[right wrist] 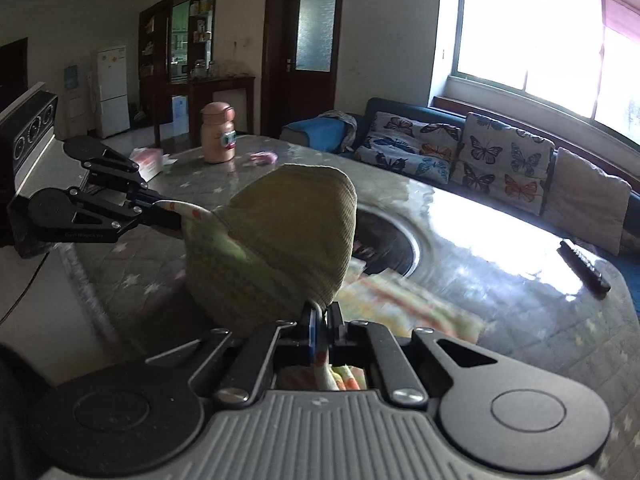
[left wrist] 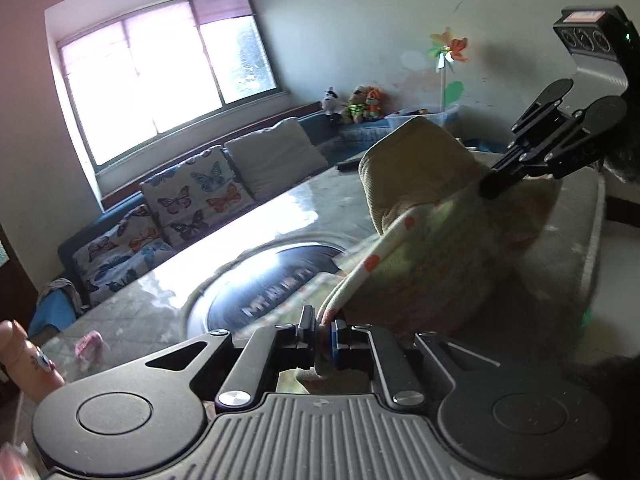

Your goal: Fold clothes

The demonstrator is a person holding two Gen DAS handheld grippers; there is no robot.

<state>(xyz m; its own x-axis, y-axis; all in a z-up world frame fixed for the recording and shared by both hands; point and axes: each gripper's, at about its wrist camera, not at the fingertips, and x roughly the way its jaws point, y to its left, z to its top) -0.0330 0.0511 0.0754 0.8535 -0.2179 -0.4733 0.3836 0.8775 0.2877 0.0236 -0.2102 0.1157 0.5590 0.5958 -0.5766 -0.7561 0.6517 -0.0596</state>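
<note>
Fold just begun | our left claw and right claw each pinch the little green garment tight, lifted above the desk | folding still left

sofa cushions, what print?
Multicoloured butterflies on white cushions; one plain beige cushion. Clearest in right wrist view.

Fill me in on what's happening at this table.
A person is folding a small green garment with a claw in each hand. The left claw is shut on its dotted edge, and the right claw is shut on another edge. The cloth hangs between them, lifted partly off the table. No fold is laid down yet.
</note>
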